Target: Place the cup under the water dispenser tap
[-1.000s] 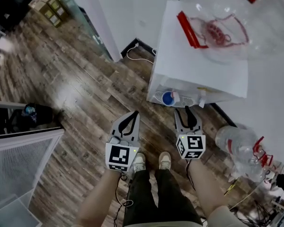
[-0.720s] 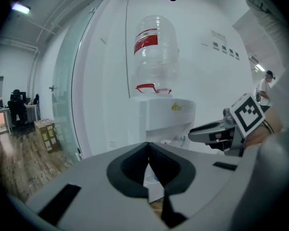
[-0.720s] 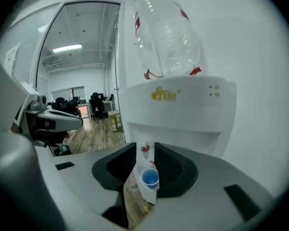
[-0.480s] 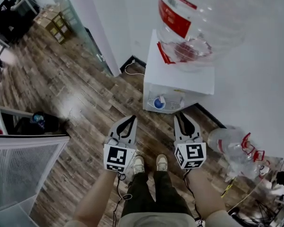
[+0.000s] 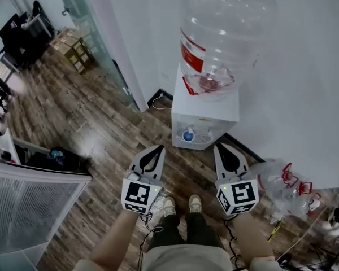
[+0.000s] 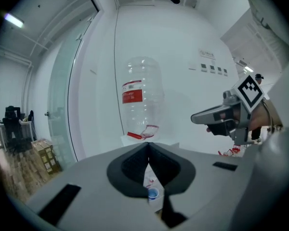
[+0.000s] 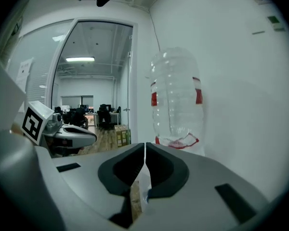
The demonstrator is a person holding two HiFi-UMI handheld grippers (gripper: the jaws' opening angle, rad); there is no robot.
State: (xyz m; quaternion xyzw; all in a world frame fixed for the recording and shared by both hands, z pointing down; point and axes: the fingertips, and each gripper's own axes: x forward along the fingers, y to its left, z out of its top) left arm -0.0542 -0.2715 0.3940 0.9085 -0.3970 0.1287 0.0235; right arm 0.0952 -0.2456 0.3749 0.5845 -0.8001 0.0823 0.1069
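Note:
A small blue cup (image 5: 188, 135) stands in the recess of the white water dispenser (image 5: 208, 105), below its taps; a big clear bottle (image 5: 223, 38) sits on top. My left gripper (image 5: 158, 148) is shut and empty, held in the air in front of the dispenser, well apart from it. My right gripper (image 5: 222, 146) is level with it, its jaws closing to a thin line with nothing between them. In the left gripper view the cup (image 6: 153, 193) shows below the left gripper (image 6: 148, 147). The right gripper view shows the right gripper (image 7: 144, 148) and the bottle (image 7: 176, 100).
Empty clear bottles (image 5: 282, 188) with red handles lie on the wood floor at the right. A glass partition (image 5: 93, 33) and cardboard boxes (image 5: 73, 48) are at the left. A white mesh panel (image 5: 28, 208) is at the lower left. My feet (image 5: 181, 205) are below the grippers.
Both grippers have risen, and the dispenser now looks smaller and farther off, with its whole bottle in view. The right jaws have closed. The cup stays in the dispenser.

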